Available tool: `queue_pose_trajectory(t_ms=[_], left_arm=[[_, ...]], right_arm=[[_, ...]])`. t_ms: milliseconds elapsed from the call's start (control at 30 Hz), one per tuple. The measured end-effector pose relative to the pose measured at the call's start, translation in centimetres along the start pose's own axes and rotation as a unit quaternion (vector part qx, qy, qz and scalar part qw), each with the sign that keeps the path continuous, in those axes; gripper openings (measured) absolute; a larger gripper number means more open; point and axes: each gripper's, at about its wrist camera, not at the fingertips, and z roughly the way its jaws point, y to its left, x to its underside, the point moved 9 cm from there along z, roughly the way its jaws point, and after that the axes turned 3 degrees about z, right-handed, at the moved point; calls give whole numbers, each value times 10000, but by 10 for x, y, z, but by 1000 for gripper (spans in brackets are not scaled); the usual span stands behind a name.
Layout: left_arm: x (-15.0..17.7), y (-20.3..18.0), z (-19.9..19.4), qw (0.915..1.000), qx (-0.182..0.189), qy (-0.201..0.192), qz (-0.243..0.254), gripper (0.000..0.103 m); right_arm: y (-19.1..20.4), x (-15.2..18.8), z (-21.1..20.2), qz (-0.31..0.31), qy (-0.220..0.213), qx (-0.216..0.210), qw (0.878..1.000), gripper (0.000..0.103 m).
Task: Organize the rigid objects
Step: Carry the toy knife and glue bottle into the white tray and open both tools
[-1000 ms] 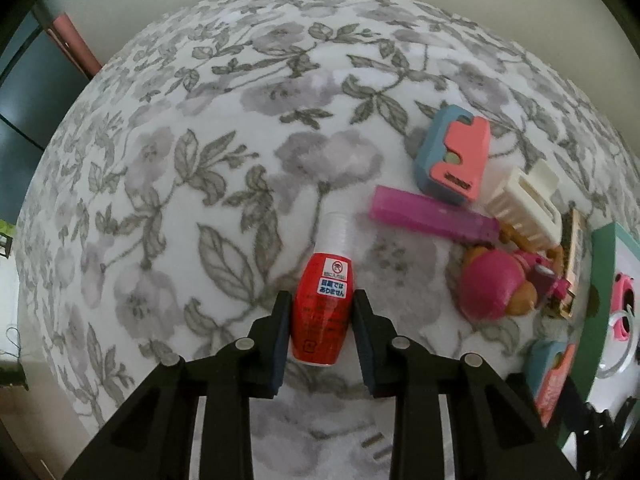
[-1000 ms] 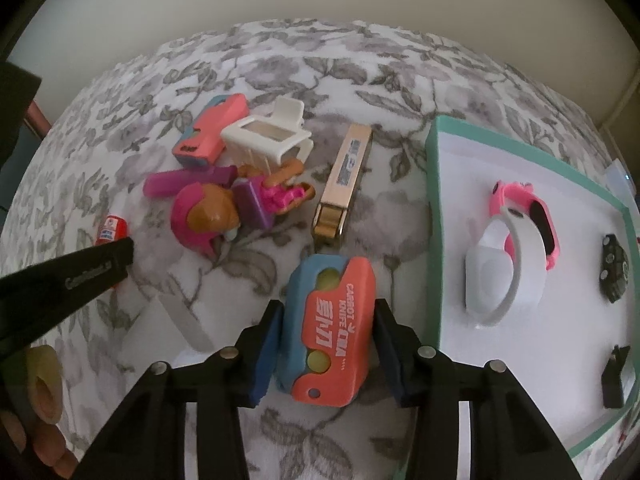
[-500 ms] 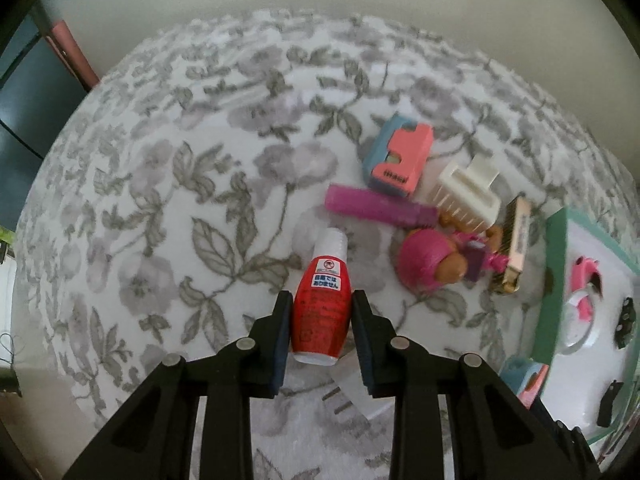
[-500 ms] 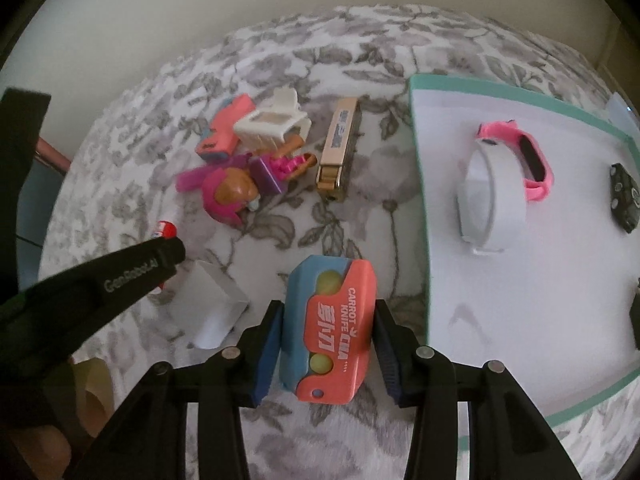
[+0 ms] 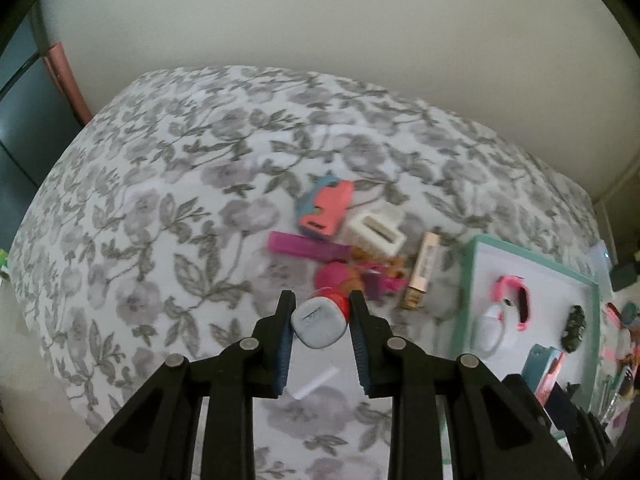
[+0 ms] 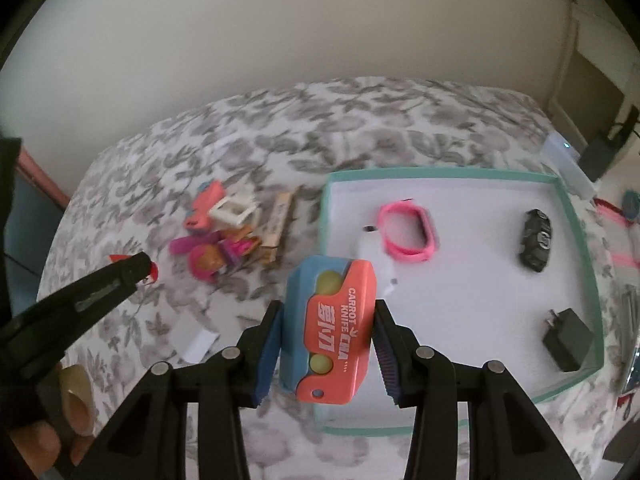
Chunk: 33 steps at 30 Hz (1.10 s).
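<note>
A flowered cloth [image 5: 168,208] covers the surface below a pale wall. At lower centre of the left wrist view, the left gripper [image 5: 322,316] clenches a small red bottle [image 5: 320,320], grey base toward the camera; its jaws have just closed a little further on it. At lower centre of the right wrist view, the right gripper [image 6: 326,322] grasps an orange-and-blue carrot knife toy [image 6: 330,328], held over the near left edge of the teal-rimmed tray [image 6: 580,248]. A toy pile [image 5: 360,244] lies mid-frame.
</note>
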Motion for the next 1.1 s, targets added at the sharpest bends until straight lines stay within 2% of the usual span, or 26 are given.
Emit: queue_pose_trajectory(t_ms=[167, 267, 333, 600, 867, 1100], left_arm=[[0, -25, 1, 9994, 203, -26, 274, 28], [7, -45, -1, 9984, 284, -28, 496, 28], [10, -59, -2, 9972, 400, -5, 632, 28], [36, -120, 2, 9881, 809, 258, 1283, 28], [58, -154, 6, 9791, 1026, 444, 1701, 28], [70, -166, 15, 9750, 1110, 564, 1842, 28]], right_arm=[[-36, -3, 1, 327, 27, 178, 9993, 46], [-57, 1, 8, 604, 186, 169, 9979, 46], [-74, 4, 13, 743, 298, 325, 9963, 46], [-119, 6, 18, 1111, 420, 649, 9908, 46], [-145, 7, 17, 1356, 430, 855, 9861, 47], [-154, 7, 14, 1471, 402, 970, 9835, 47]])
